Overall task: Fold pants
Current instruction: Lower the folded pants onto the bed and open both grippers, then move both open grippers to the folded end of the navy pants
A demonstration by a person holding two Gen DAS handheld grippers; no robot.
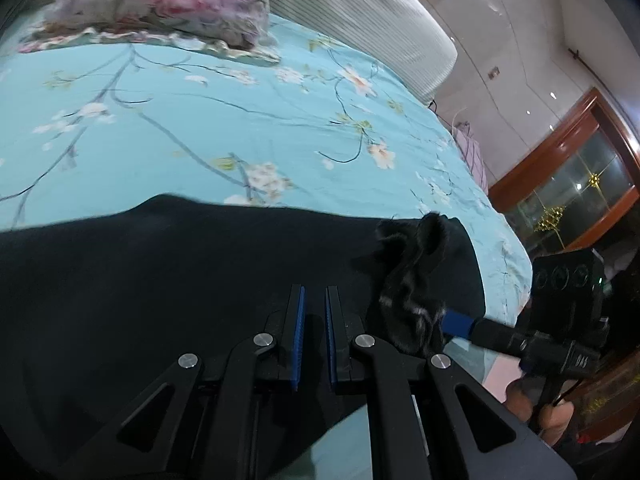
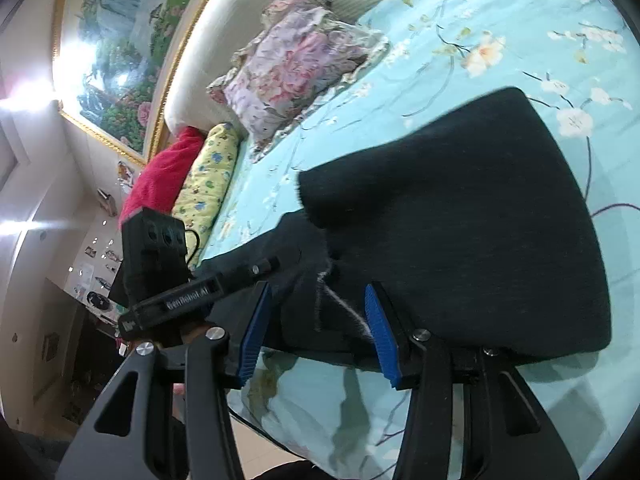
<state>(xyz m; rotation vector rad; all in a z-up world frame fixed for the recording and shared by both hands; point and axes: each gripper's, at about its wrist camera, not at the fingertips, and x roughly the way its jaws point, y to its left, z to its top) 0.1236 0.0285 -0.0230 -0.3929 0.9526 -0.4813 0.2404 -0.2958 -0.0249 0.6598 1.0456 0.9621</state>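
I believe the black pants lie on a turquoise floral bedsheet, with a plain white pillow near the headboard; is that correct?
Not quite. The pillow near the headboard is not plain white but floral, pink and purple, as the right wrist view shows. The black pants do lie on the turquoise floral bedsheet.

Black pants (image 2: pixel 460 240), folded, on bed

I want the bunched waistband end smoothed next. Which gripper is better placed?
Probably the right gripper: its jaws stand open astride the crumpled edge of the black pants. The left gripper is shut, beside that bunch.
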